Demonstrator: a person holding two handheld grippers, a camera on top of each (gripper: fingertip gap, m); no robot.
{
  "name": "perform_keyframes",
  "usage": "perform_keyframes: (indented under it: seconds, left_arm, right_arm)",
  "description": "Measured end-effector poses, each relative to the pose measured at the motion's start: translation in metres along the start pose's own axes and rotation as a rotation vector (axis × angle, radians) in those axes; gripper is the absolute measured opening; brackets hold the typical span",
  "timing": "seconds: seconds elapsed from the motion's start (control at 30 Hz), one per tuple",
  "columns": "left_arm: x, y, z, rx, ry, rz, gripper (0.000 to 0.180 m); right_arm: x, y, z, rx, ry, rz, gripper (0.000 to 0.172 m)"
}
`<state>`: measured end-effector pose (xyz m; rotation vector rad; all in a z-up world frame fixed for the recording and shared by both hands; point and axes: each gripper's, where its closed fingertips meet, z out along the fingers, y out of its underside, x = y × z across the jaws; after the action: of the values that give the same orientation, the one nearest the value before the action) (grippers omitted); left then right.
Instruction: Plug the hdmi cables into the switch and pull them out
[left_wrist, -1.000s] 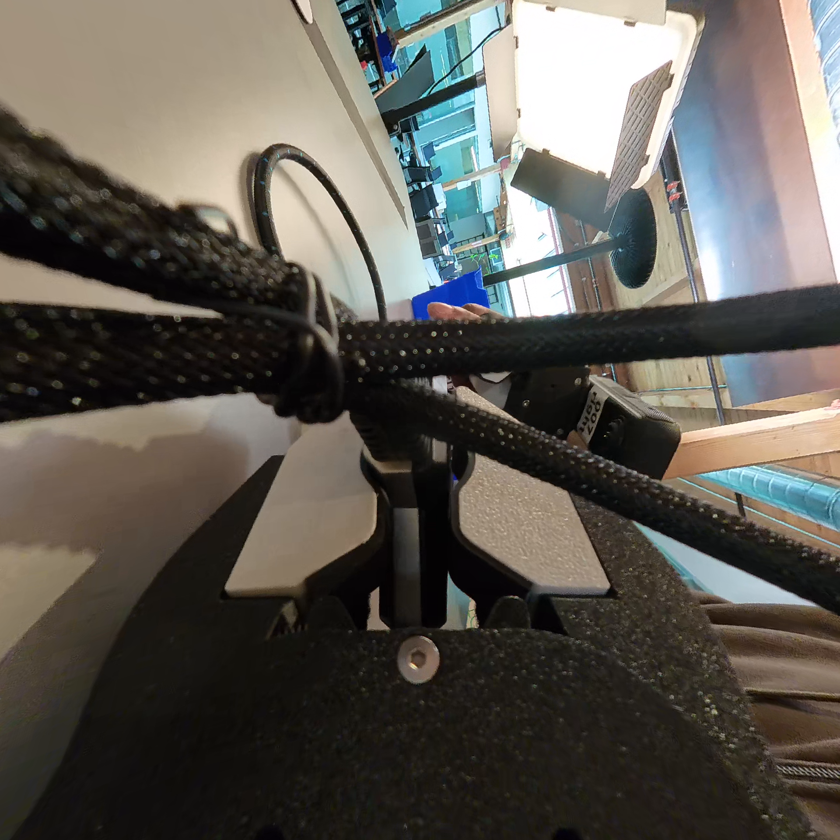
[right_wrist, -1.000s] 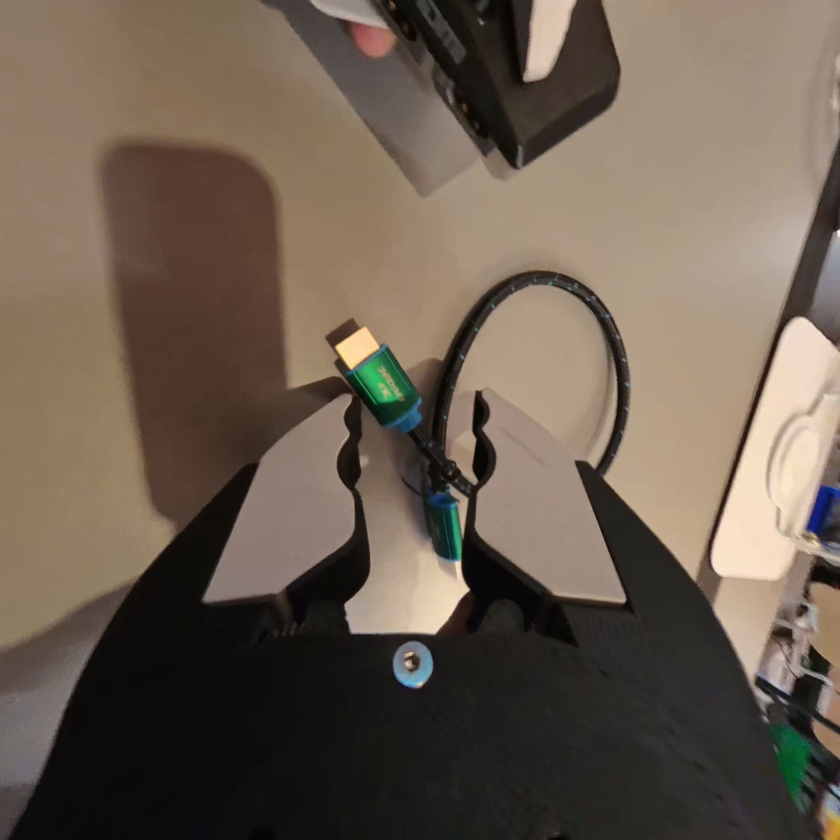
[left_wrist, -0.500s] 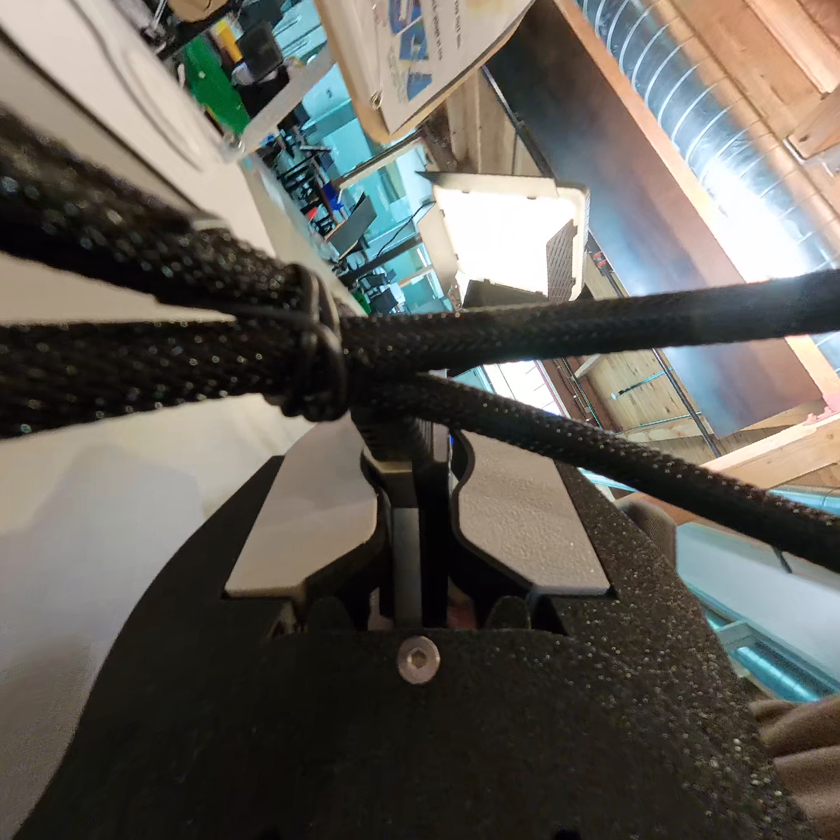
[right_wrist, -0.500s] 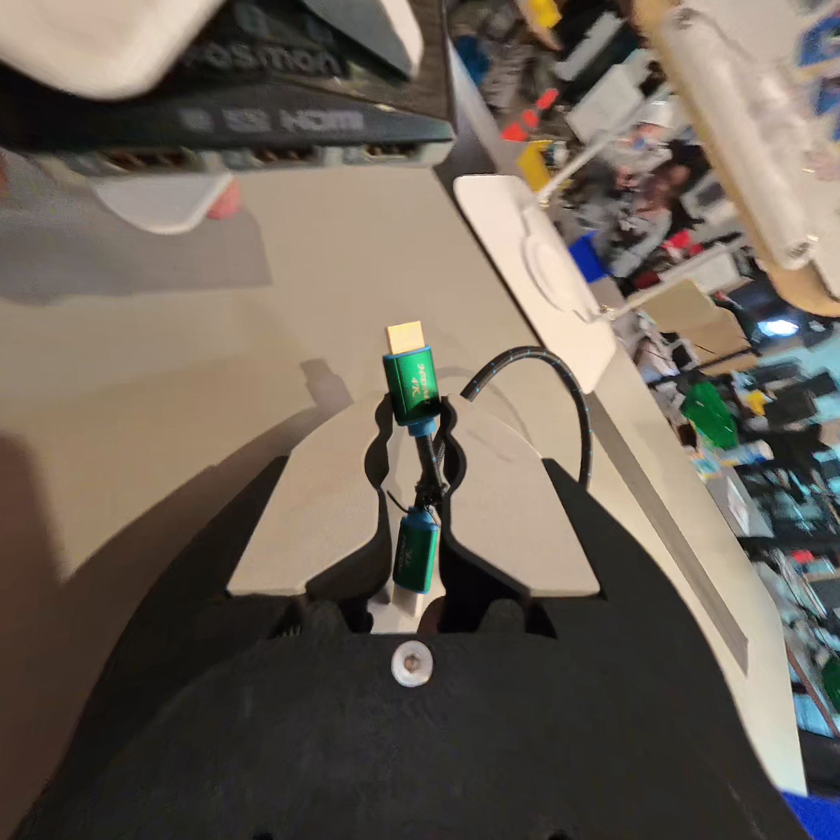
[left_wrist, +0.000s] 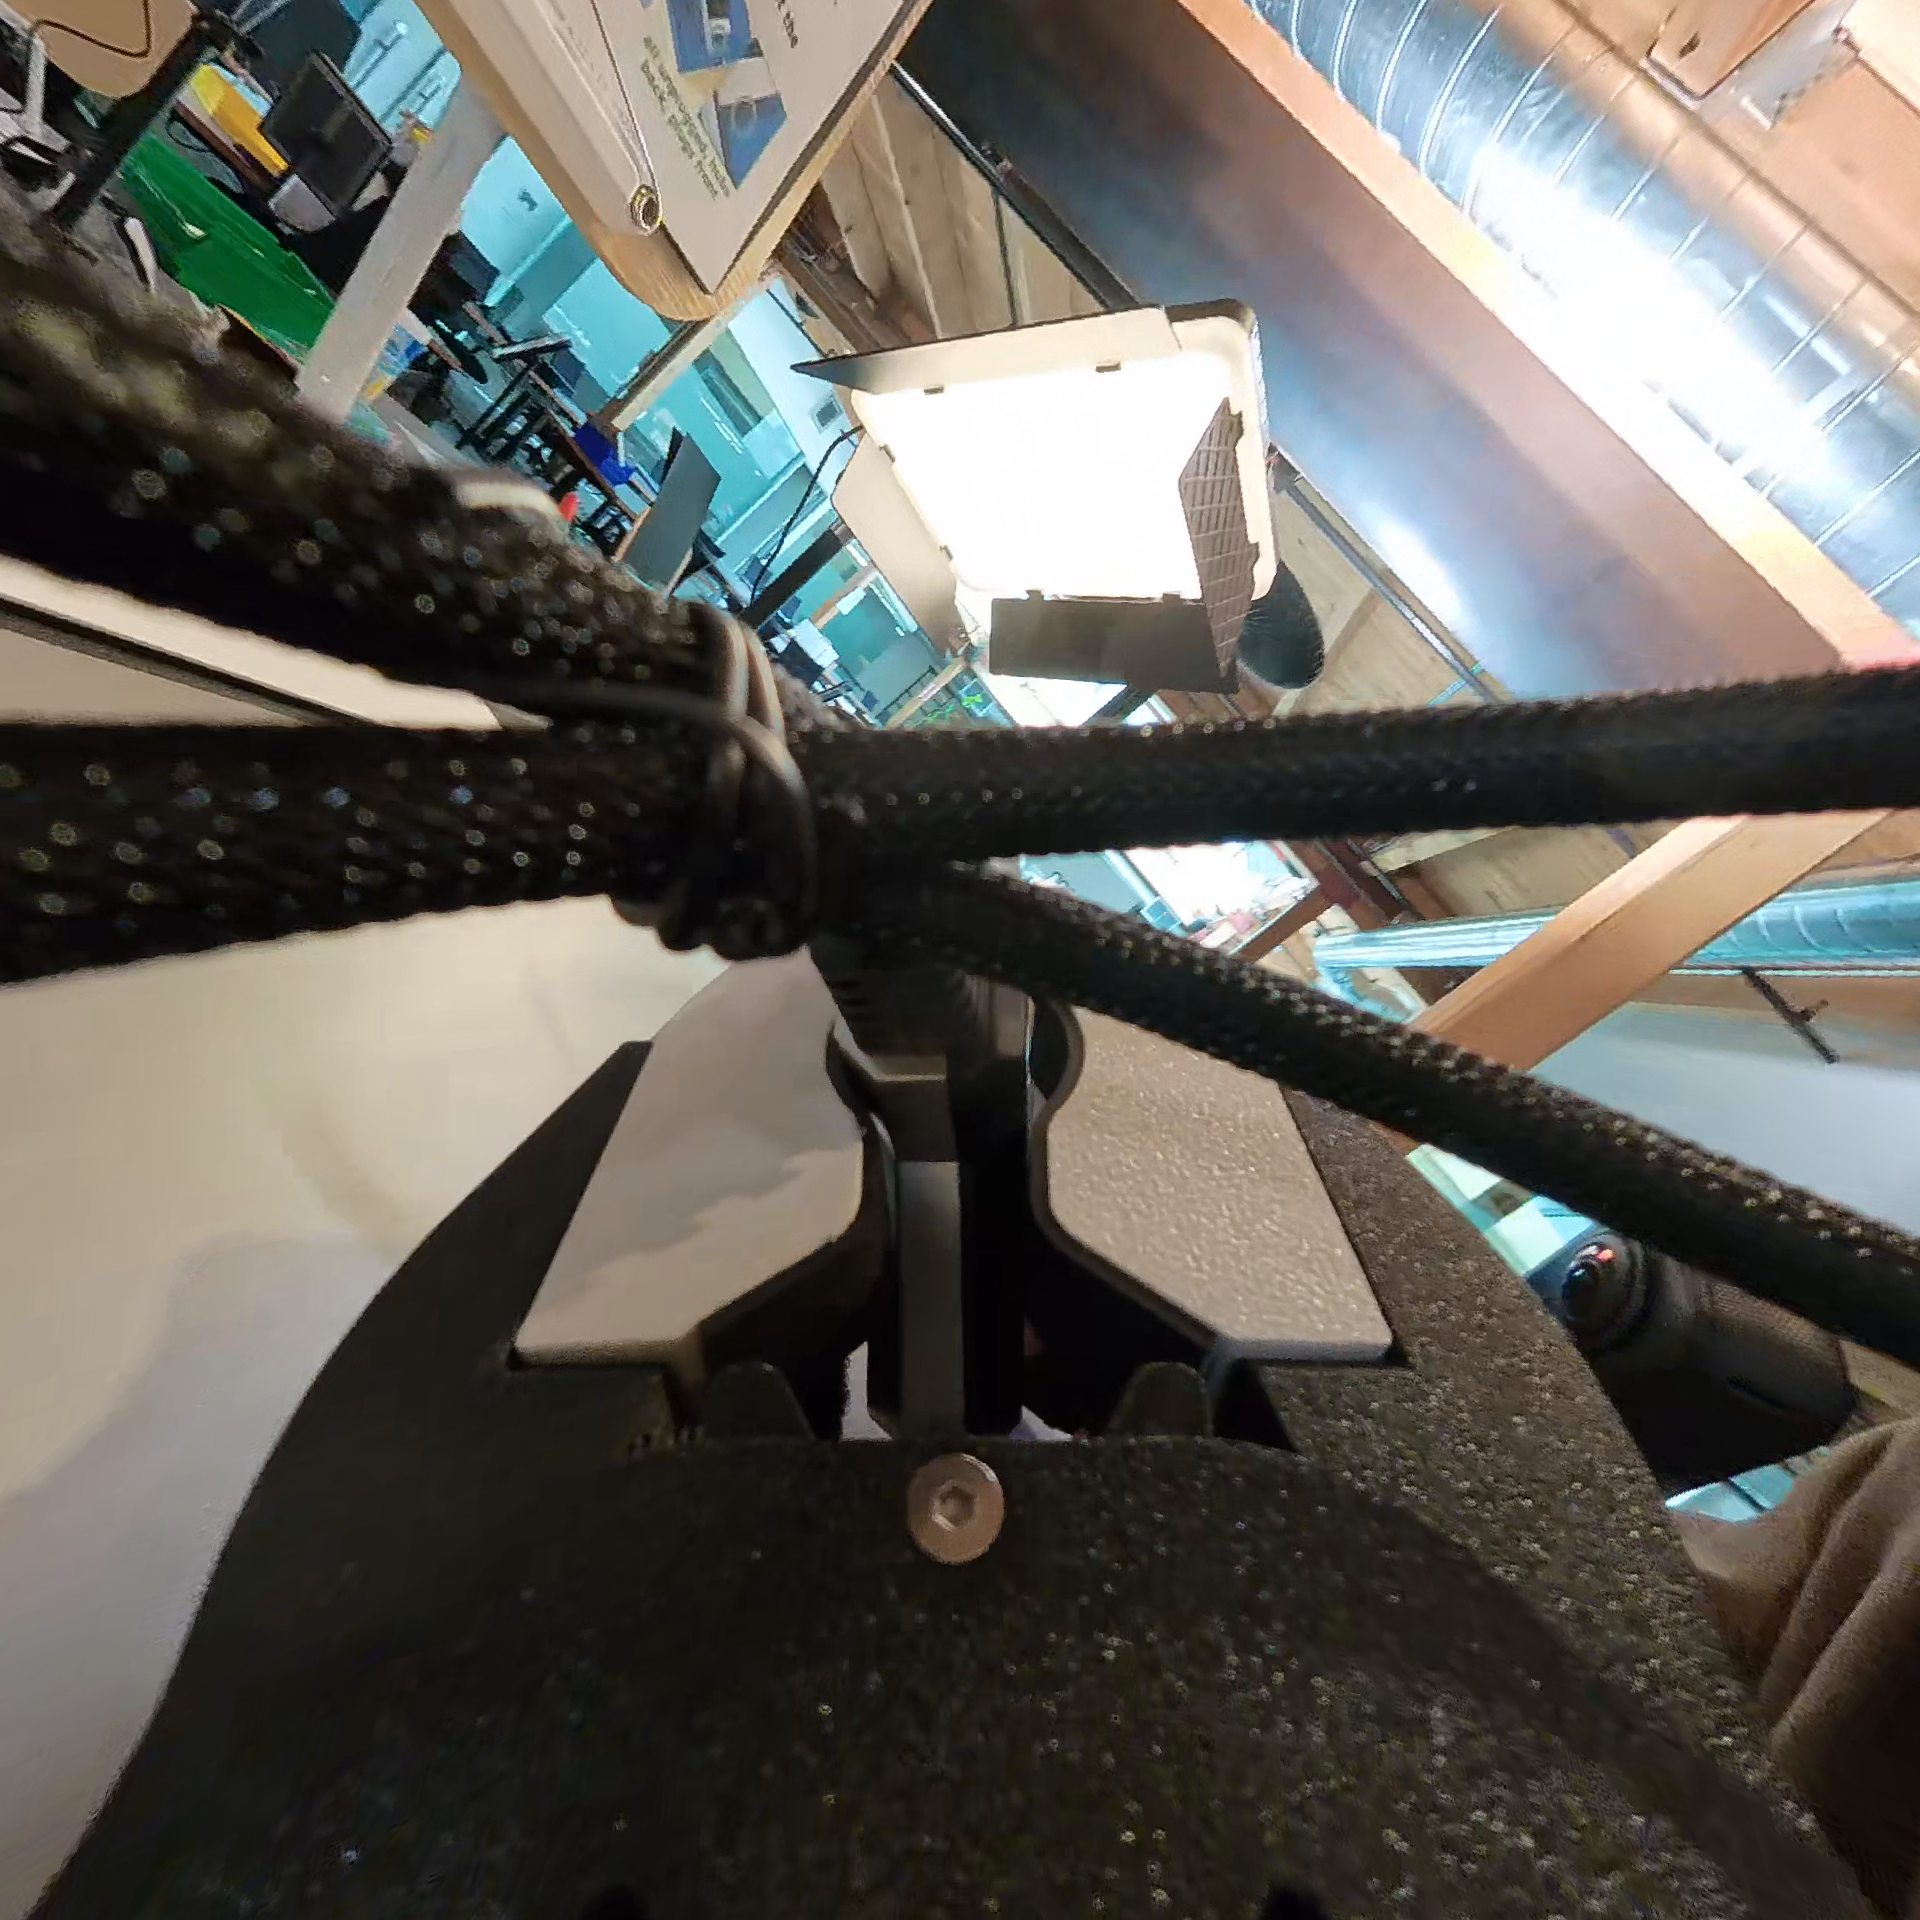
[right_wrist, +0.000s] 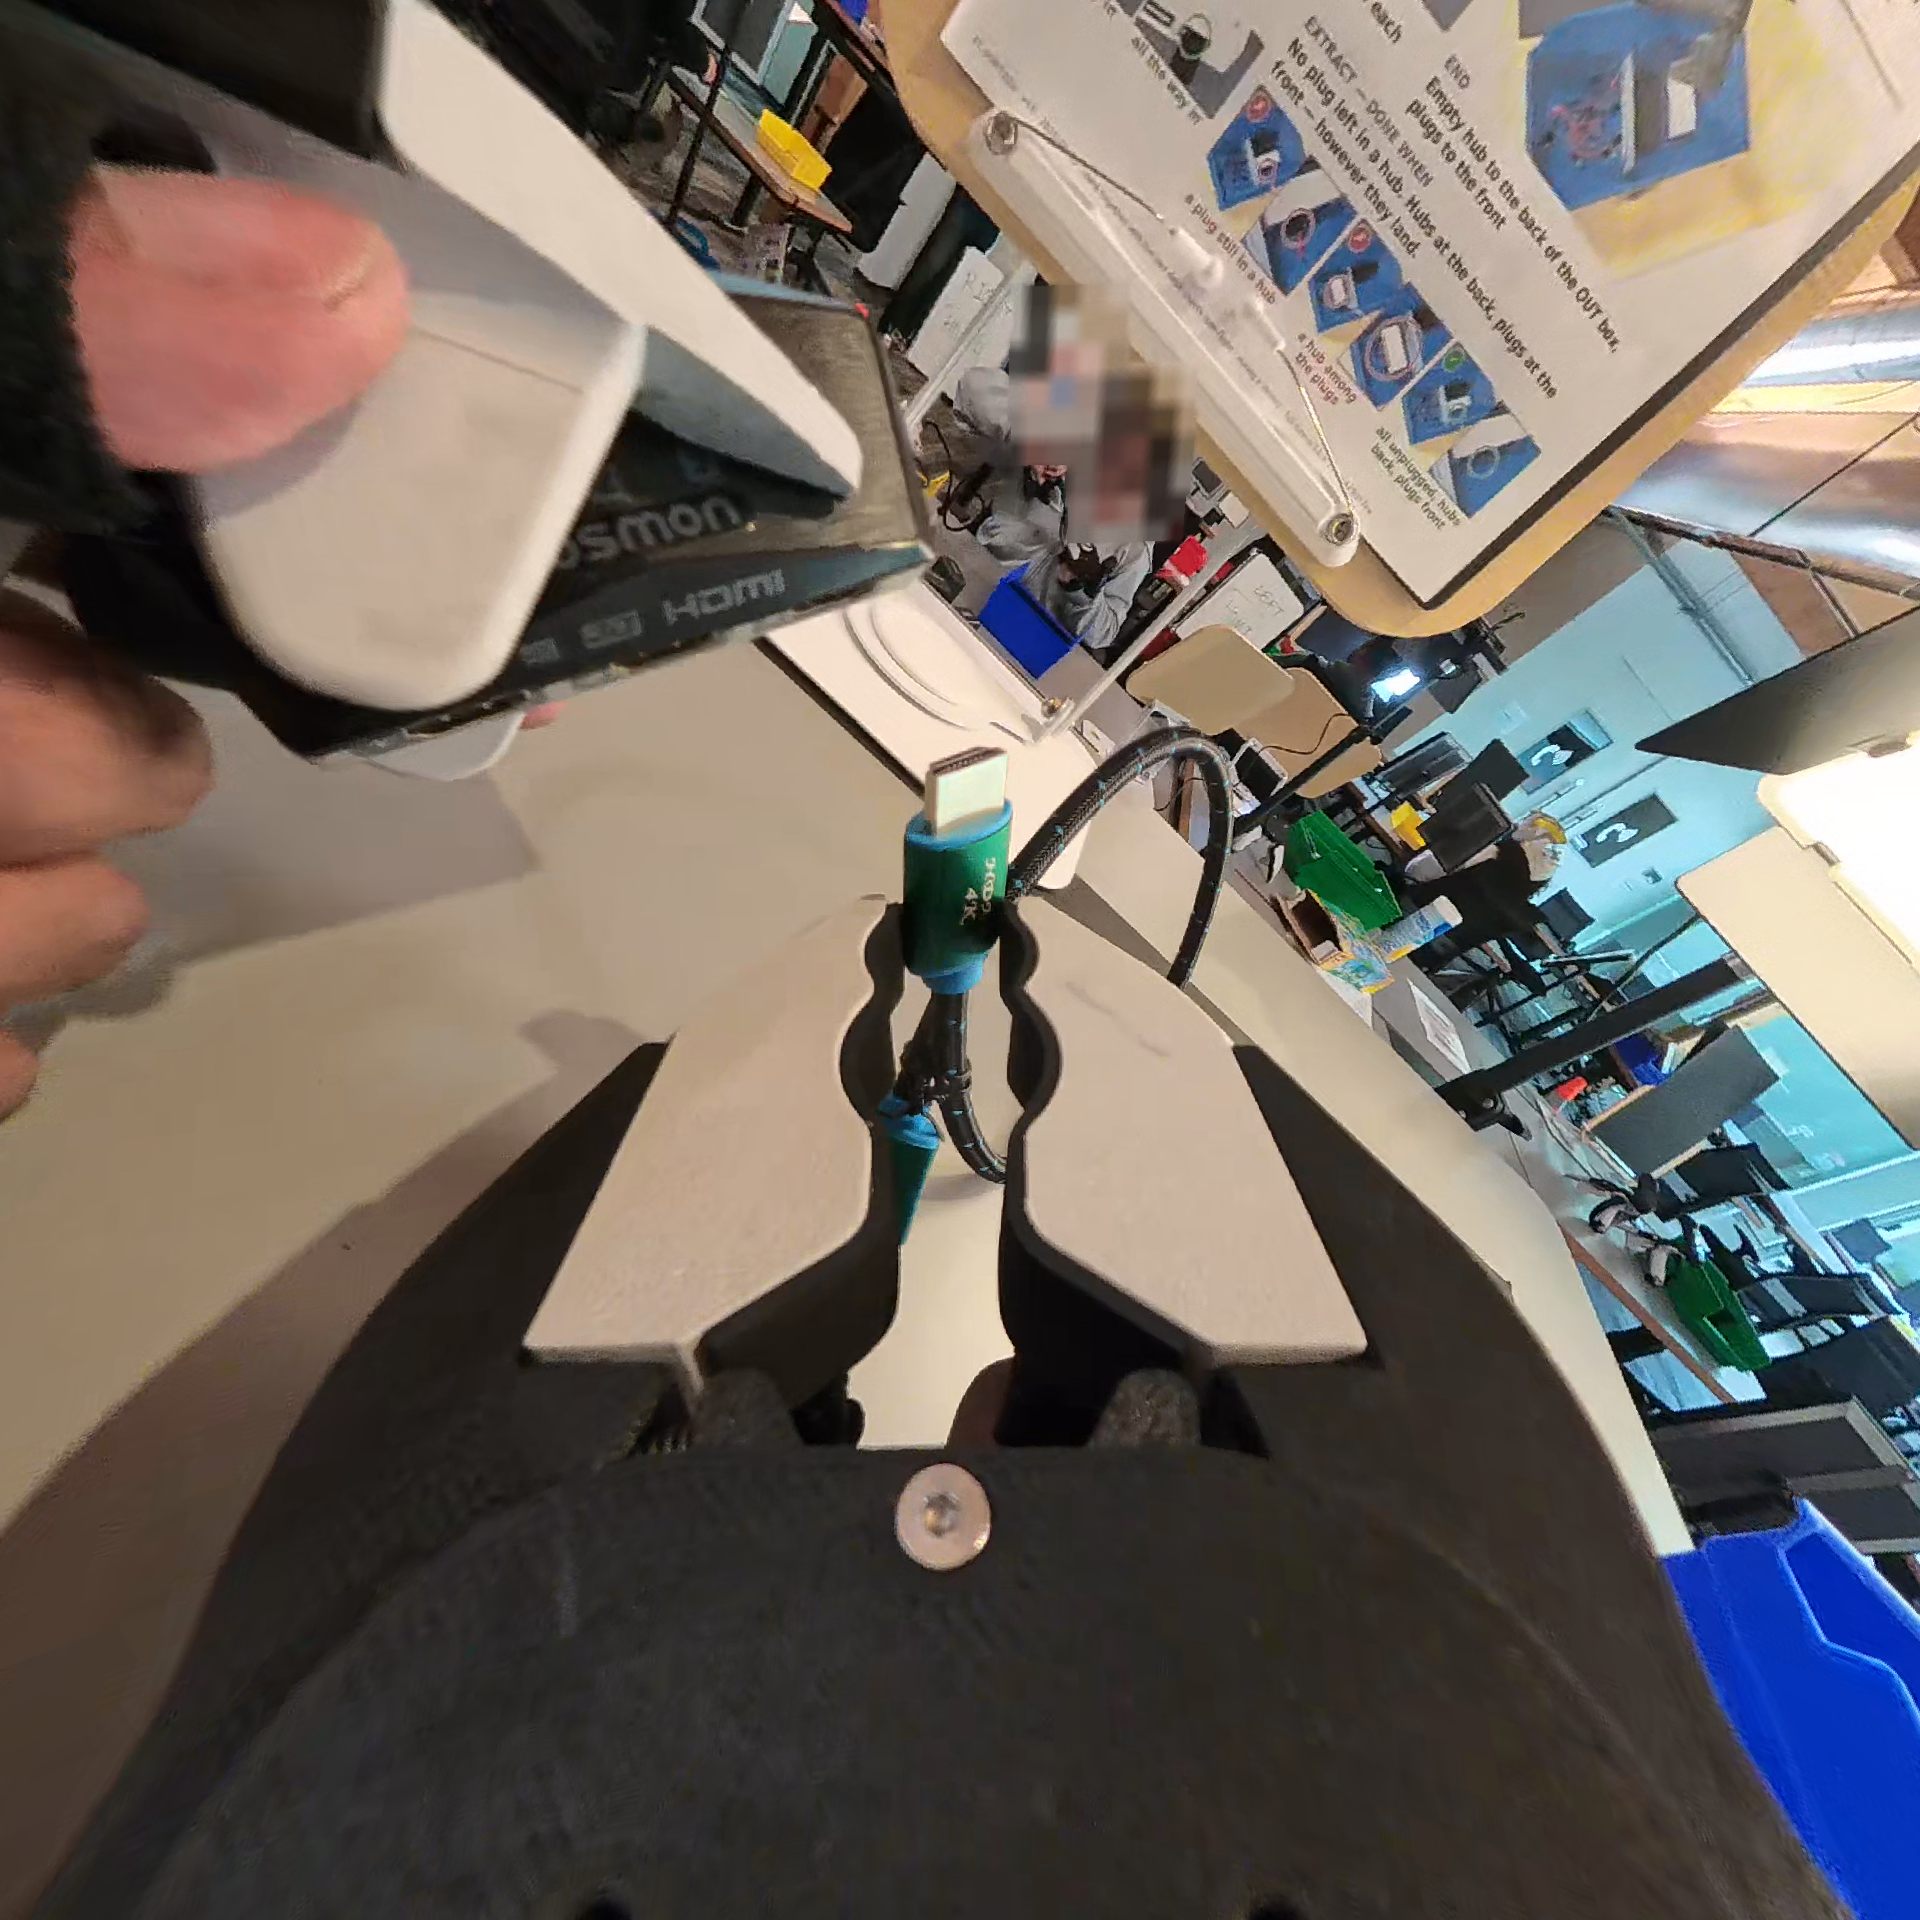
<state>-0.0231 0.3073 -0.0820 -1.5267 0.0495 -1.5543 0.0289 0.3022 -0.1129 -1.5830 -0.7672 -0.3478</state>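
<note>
A: Right gripper (right_wrist: 951, 935)?
B: Nearly closed, pads pinching green plug (right_wrist: 951, 894), above tabletop (right_wrist: 644, 831).
A: Left gripper (left_wrist: 951, 1049)?
B: Narrow gap, clamping dark hub (left_wrist: 935, 1122); cables (left_wrist: 1299, 769) cross it

Left gripper (left_wrist: 940, 1023): fingertips being covered by bundled black braided cables (left_wrist: 1247, 769); cables running off both side edges. Dark hub (right_wrist: 727, 582): motion-blurred, left end being cut by the edge. Hand (right_wrist: 208, 312): blurred, cropped. Background person (right_wrist: 1091, 405): mosaic-patched.
</note>
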Motion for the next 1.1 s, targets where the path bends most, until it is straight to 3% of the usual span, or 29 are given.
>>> perform_keyframes:
  seconds: [0.2,0.37,0.6,0.73,1.1]
  left_arm:
    - [0.004,0.019,0.008,-0.110,-0.079,0.185,0.024]
    - [0.000,0.021,0.003,-0.140,-0.101,0.180,0.022]
    - [-0.001,0.021,-0.005,-0.146,-0.120,0.160,0.022]
    - [-0.004,0.016,-0.009,-0.132,-0.129,0.145,0.022]
    - [-0.007,0.002,-0.020,-0.121,-0.076,0.071,0.024]
  right_arm:
    - [-0.010,-0.004,0.000,0.024,-0.043,-0.015,0.016]
    - [-0.021,-0.004,0.000,0.043,-0.122,-0.031,0.016]
    - [-0.024,0.027,0.009,-0.160,-0.100,-0.156,0.015]
    - [-0.047,0.037,0.009,-0.204,-0.213,-0.230,0.016]
    - [-0.060,0.018,-0.009,-0.012,-0.631,0.028,0.033]
